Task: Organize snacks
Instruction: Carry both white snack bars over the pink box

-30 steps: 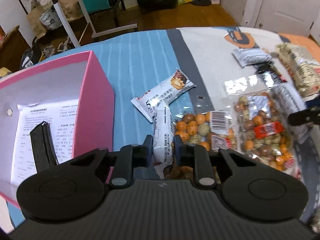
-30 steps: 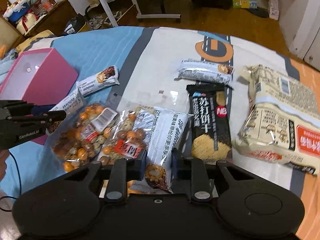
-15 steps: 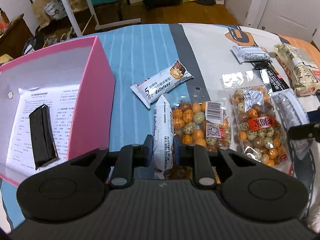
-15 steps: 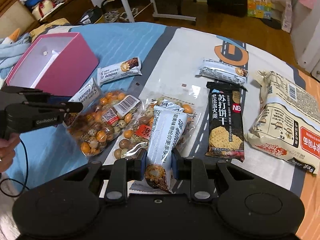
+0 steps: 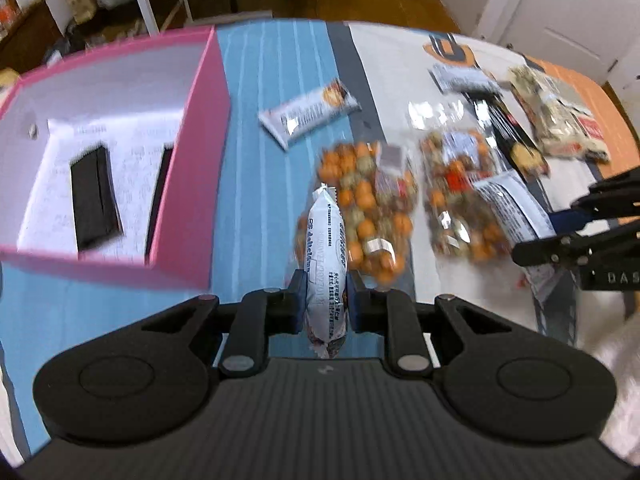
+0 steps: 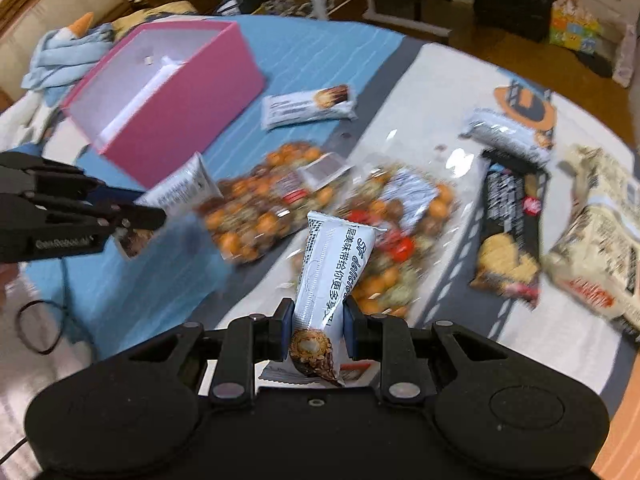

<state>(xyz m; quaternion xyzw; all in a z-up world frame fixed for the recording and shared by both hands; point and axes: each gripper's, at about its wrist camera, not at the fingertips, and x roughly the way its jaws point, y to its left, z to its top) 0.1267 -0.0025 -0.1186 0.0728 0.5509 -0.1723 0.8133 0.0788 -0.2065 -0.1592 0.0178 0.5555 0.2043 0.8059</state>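
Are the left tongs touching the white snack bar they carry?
Touching. The left wrist view shows the left tongs with both pads pressed against the sides of the white snack bar.

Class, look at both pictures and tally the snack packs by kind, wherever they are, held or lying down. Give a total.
White snack bars: 4, one in the left gripper, one in the right gripper, two lying
Clear bags of nuts: 2
Black cracker pack: 1
Large beige pack: 1
Total: 8
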